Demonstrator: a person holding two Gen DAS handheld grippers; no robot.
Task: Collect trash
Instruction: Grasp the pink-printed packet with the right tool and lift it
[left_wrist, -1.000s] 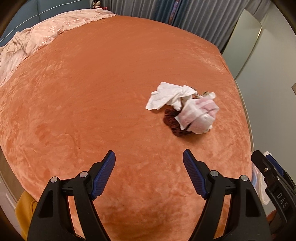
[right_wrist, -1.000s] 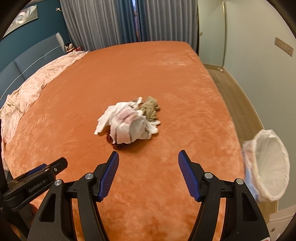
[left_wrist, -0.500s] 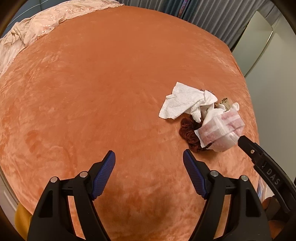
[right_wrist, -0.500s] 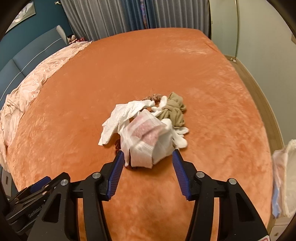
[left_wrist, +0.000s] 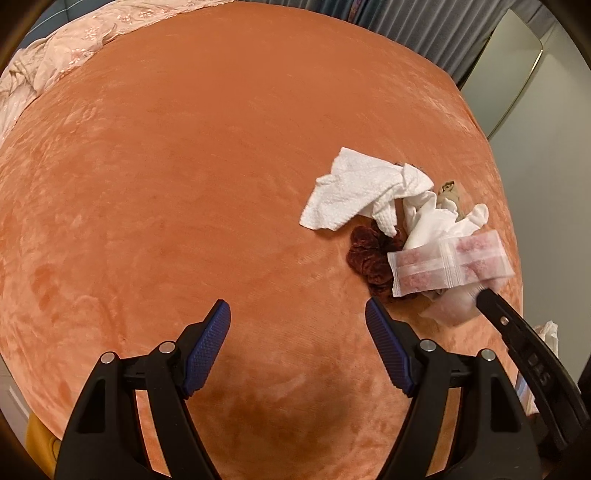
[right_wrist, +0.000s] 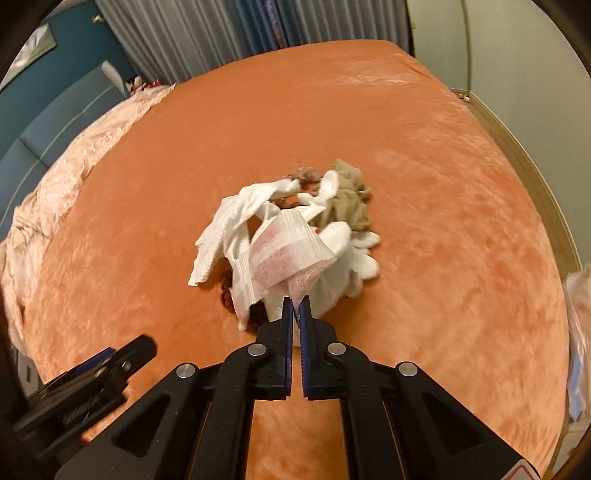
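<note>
the right gripper (right_wrist: 295, 308) has its blue pads pressed together on the near corner of a translucent plastic wrapper (right_wrist: 291, 254) with pink blotches inside, pinching only a thin fold of it. the wrapper lies on top of the trash pile, on the near side of it, resting over a white sock-like cloth (right_wrist: 343, 258) and just above a dark red scrunchie (left_wrist: 369, 258) that touches its near-left edge. beyond the wrapper sit a crumpled white paper towel (left_wrist: 351, 192) on the far-left of the pile and an olive-brown cloth (right_wrist: 347, 199) on the far-right. the whole pile rests on the orange bedspread (left_wrist: 184, 166).

the left gripper (left_wrist: 298, 345) hangs with its fingers spread wide and nothing between them, well to the left of the pile and nearer the bed's edge.

risk, as i judge it: the hold is on a corner only, so the slick film could slide out on the lift, or the wrapper could drag the white cloth beneath it along.

the right gripper reaches in low, nearly level with the bedspread, pointing at the pile from its near side. the left one points down at bare bedspread at a steeper angle. a white bag (right_wrist: 580, 295) shows far right of the pile, off the bed's edge.
</note>
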